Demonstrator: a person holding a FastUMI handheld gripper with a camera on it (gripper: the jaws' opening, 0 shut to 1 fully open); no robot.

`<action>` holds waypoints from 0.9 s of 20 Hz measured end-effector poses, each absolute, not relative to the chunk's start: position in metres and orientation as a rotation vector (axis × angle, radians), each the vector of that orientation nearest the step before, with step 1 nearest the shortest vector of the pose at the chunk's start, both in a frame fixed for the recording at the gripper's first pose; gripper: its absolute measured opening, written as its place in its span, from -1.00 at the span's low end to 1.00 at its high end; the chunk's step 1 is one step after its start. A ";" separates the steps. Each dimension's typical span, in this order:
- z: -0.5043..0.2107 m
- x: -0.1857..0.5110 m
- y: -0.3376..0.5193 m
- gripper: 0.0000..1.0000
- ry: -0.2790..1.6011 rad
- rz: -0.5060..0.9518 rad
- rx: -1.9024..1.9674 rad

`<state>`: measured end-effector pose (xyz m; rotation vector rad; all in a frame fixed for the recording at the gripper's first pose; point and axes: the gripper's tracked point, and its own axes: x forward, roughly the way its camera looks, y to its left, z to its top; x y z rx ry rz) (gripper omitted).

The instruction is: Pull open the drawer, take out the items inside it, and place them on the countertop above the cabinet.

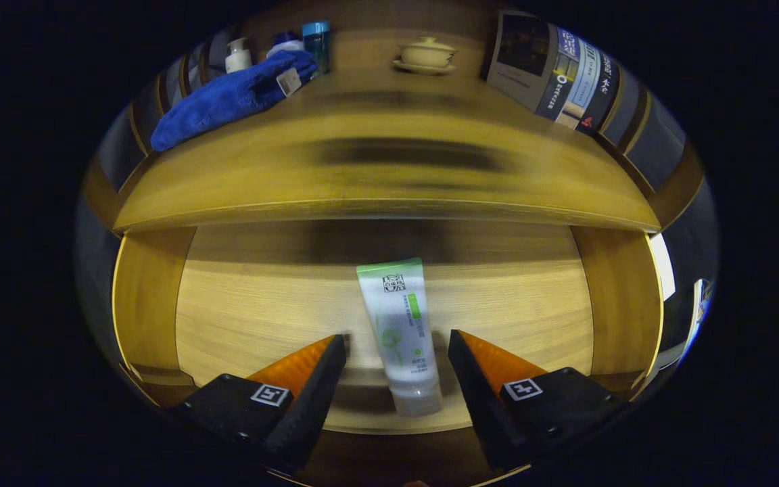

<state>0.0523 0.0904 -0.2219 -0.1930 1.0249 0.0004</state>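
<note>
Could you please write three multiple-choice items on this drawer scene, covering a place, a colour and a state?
1. Where does the tube lie?
A. on the countertop
B. in the open drawer, between the claw fingers
C. beside the lidded cup

2. What colour is the cloth on the countertop?
A. red
B. white
C. blue

3. How is the claw?
A. open, both fingers clear of the tube
B. shut on the tube
C. shut on the cloth

Answers: 1 B, the tube rests on the drawer floor between the fingers. 2 C, the cloth is plainly blue. 3 A, gaps show on both sides of the tube.
</note>
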 end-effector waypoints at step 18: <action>-0.180 0.051 0.122 -0.08 1.087 -0.011 -0.212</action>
